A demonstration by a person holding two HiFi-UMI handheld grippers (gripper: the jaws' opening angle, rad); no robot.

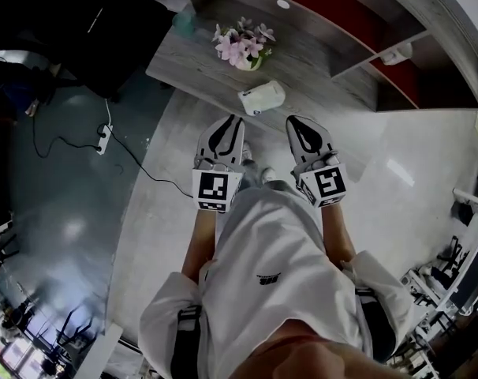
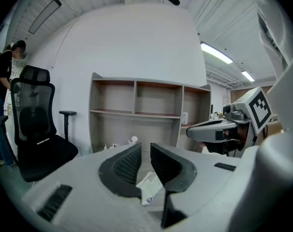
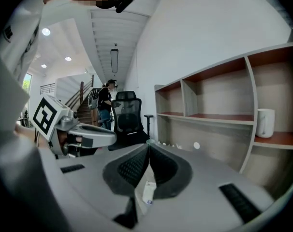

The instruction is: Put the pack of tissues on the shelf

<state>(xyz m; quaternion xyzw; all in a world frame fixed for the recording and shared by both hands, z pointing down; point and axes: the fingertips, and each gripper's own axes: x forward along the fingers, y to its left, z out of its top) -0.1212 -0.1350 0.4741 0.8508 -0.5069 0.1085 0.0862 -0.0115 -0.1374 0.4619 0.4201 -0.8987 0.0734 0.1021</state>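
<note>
Tissue pack on desk at 12 o'clock of grippers — off shelf. Left gripper narrowly parted, right gripper pinched together, both empty. Risk: narrow jaws shoving pack into flower pot.

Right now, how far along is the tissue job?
Nothing looks done: the pack of tissues lies on the desk, not on the shelf. In hand: nothing; the left gripper is slightly open, the right gripper shut, both empty and short of the pack. Left: reach, grasp, lift and place it on the shelf.
</note>
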